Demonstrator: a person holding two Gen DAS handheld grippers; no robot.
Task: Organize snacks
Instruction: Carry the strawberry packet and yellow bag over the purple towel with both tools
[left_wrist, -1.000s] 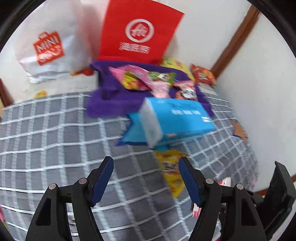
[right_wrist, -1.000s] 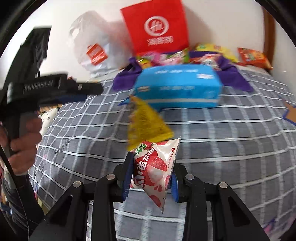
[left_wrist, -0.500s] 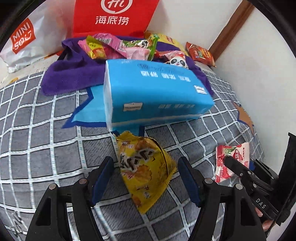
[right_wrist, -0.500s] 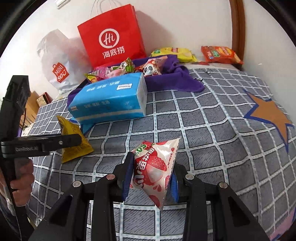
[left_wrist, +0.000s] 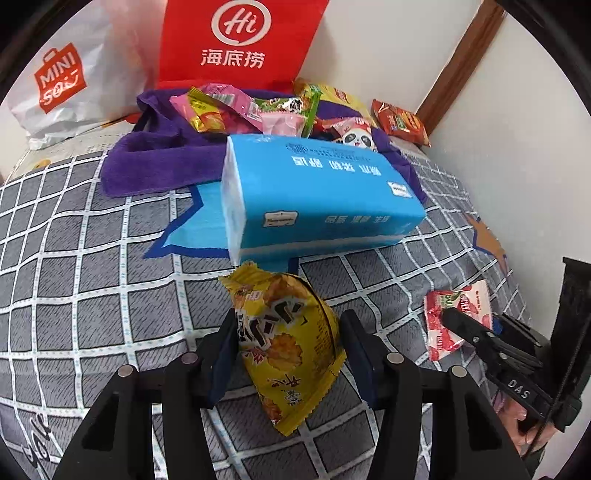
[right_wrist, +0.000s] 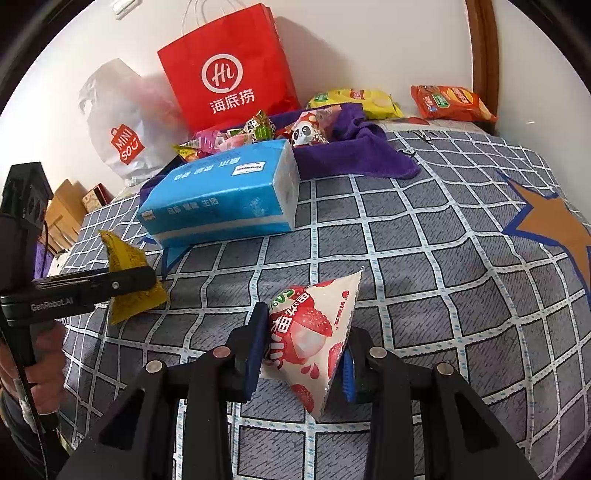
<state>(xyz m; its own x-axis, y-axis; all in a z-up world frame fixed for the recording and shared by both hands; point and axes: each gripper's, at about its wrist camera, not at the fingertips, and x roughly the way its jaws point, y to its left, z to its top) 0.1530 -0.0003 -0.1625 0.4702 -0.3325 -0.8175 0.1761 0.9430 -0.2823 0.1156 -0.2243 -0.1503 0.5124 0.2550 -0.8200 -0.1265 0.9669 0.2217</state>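
Left claw (left_wrist: 288, 347) has just been closing, its blue pads now against a yellow snack bag (left_wrist: 286, 341) on the checked bedspread (left_wrist: 92, 258). Right claw (right_wrist: 301, 347) grips a strawberry pouch (right_wrist: 314, 332). A blue tissue pack (left_wrist: 317, 195) lies just beyond the yellow bag, with a purple cloth (left_wrist: 162, 162) heaped with snacks and a red paper bag (left_wrist: 240, 40) behind. Both claws tilt steeply down.
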